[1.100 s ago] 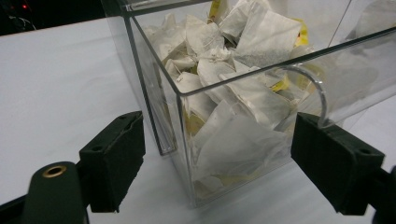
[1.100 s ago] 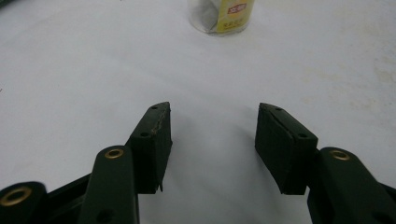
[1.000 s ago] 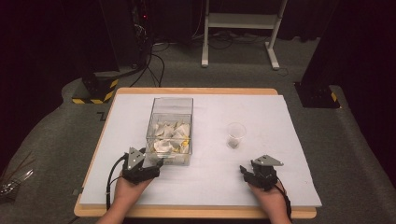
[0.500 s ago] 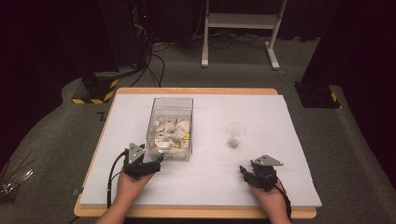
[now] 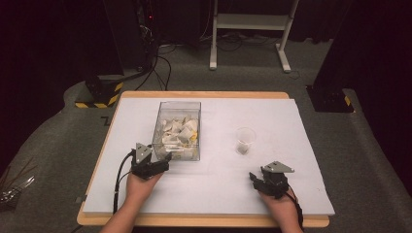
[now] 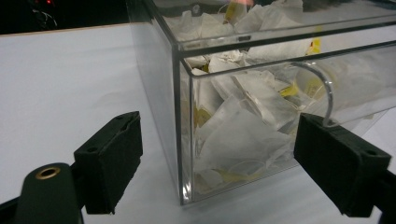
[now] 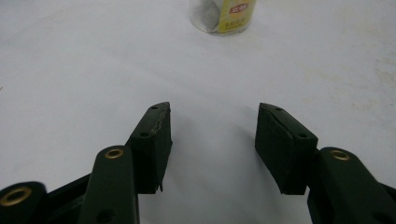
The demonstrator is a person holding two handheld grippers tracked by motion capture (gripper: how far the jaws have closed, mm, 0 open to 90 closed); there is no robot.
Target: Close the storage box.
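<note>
While the left gripper (image 5: 163,167) sits low at the near left corner of the clear box (image 5: 177,130), the left hand (image 5: 138,183) behind it lies on the white table cover (image 5: 301,145), forearm running back toward the near edge. Its two black jaws stand wide apart with nothing pinched: in the left gripper view one pad hangs over bare cover to the left of the box's near corner edge and the other sits in front of the box's near wall, just under a curved clear handle (image 6: 324,88), so the corner lies between them without either pad pressing on it. The right gripper (image 5: 253,178) rests well to the right of the box, nearer the table's front edge, with the right hand (image 5: 279,204) flat behind it; its jaws are about half open over bare cover and hold nothing.

This box is a straight-sided rectangular case of glossy transparent plastic with sharp edges, and it stands upright on the cover toward the left. It is heaped with tea bags (image 6: 243,126), limp whitish pouches of crinkled paper with yellow tags. To the right of the box, apart from it, stands a small clear plastic cup (image 5: 245,141) with a yellow-labelled bit inside. Each jaw pad is a matt black block with a slightly rough face.
</note>
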